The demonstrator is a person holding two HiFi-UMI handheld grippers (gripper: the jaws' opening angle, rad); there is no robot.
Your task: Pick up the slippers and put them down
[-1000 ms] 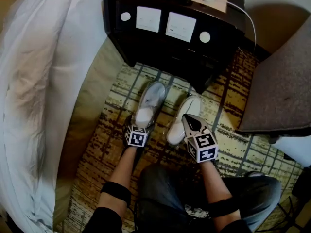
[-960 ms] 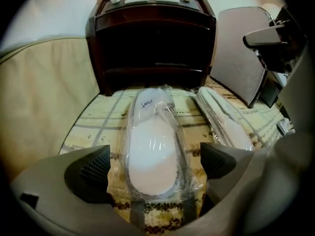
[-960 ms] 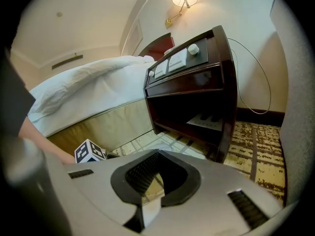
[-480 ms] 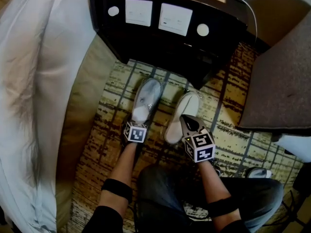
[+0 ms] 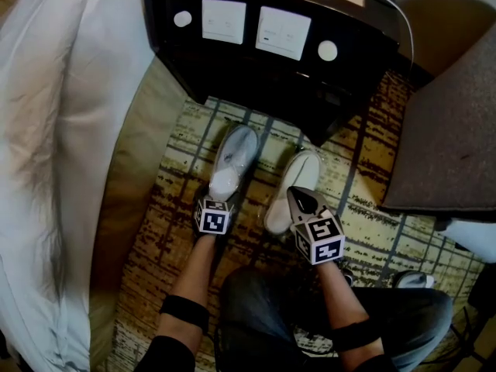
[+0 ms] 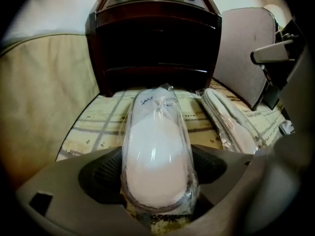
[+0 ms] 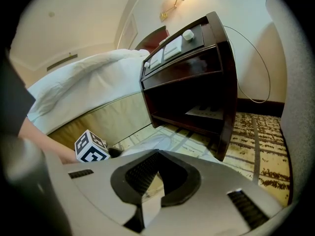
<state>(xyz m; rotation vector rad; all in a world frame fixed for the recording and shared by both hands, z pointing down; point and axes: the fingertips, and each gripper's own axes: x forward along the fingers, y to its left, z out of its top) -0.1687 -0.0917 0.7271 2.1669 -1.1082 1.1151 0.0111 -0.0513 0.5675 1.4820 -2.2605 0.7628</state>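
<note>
In the head view your left tool (image 5: 218, 200) hides the heel of the left slipper (image 5: 234, 155), and the nightstand (image 5: 256, 68) top is cut off. Your right tool (image 7: 142, 198) blocks most of the right slipper (image 7: 150, 143). The print (image 6: 146, 101) on the left slipper is too small to read.

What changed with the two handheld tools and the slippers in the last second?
The left tool has just been closing and now clamps the heel of the left slipper. The right tool stayed shut by the other slipper; both slippers still lie on the carpet.
</note>
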